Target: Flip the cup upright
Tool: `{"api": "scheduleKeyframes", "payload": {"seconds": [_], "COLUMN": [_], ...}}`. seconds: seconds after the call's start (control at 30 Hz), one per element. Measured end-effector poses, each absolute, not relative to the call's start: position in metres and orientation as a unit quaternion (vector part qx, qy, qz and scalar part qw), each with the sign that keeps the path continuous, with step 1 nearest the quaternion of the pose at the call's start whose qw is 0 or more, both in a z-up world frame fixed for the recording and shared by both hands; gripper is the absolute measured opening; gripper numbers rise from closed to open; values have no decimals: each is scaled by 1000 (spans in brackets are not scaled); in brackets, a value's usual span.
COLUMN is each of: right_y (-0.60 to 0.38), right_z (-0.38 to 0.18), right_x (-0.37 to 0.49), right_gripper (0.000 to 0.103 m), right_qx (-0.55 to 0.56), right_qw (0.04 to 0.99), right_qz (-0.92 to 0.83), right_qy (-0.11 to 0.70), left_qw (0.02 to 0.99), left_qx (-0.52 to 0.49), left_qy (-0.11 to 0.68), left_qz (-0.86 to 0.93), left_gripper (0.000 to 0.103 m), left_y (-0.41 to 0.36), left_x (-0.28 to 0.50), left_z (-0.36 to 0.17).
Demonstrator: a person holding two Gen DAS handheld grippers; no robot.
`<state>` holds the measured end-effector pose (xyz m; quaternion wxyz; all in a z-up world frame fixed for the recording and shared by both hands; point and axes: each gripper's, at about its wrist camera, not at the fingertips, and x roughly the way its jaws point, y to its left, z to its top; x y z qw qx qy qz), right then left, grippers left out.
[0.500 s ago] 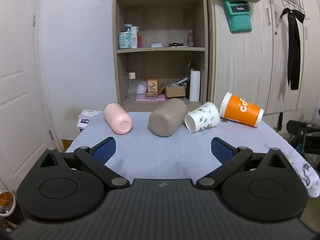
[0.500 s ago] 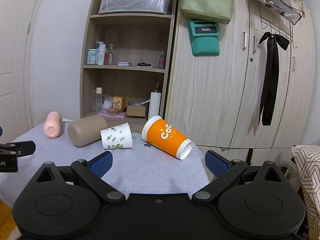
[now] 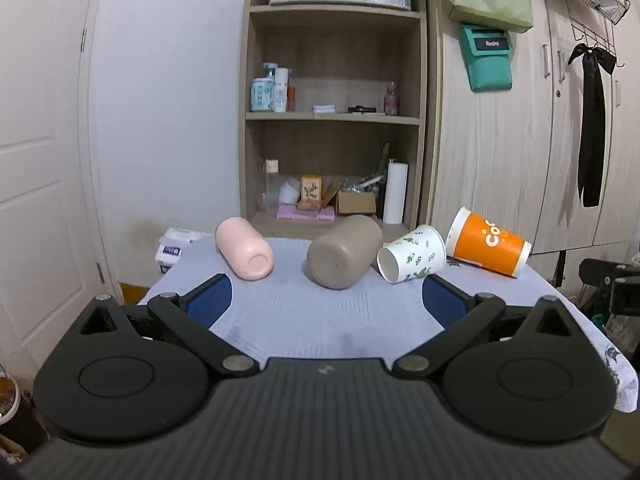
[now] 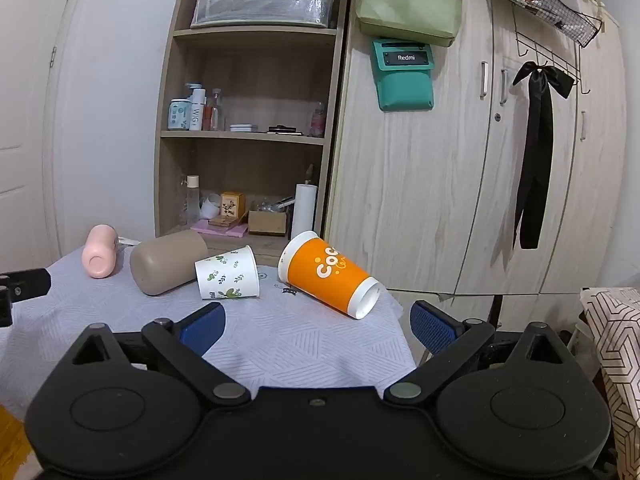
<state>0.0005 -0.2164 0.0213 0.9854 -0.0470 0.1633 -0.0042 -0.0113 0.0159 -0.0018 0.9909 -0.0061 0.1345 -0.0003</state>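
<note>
Several cups lie on their sides on a cloth-covered table (image 3: 320,312): a pink cup (image 3: 245,254), a taupe cup (image 3: 344,257), a white leaf-print paper cup (image 3: 412,259) and an orange paper cup (image 3: 489,247). They also show in the right wrist view: pink (image 4: 100,257), taupe (image 4: 168,261), white (image 4: 227,273), orange (image 4: 330,274). My left gripper (image 3: 326,298) is open and empty, short of the taupe cup. My right gripper (image 4: 318,326) is open and empty, just short of the orange cup.
A wooden shelf unit (image 3: 334,120) with bottles and boxes stands behind the table. Wardrobe doors (image 4: 460,180) are at the right, with a black ribbon (image 4: 536,152) hanging. A white door (image 3: 36,180) is at the left. The table's right edge (image 4: 400,320) drops off beside the orange cup.
The left gripper has tilted up and moved slightly closer to the cups. The right view is almost unchanged. Both stay open.
</note>
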Motion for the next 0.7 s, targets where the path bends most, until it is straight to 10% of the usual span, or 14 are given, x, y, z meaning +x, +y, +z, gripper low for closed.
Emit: {"api": "scheduleKeyframes", "payload": {"seconds": [0.7], "right_y": [-215], "right_z": [25], "right_x": [-4], "right_gripper": [101], "right_qx": [-49], "right_qw": [989], "right_qz": [-9], "right_qy": [138], "left_qw": [992], "left_qx": [-9], "left_qy": [124], "left_qz": [-3], "left_gripper": [103], "left_y": [20], "left_x": [-12], "left_z": [-3]}}
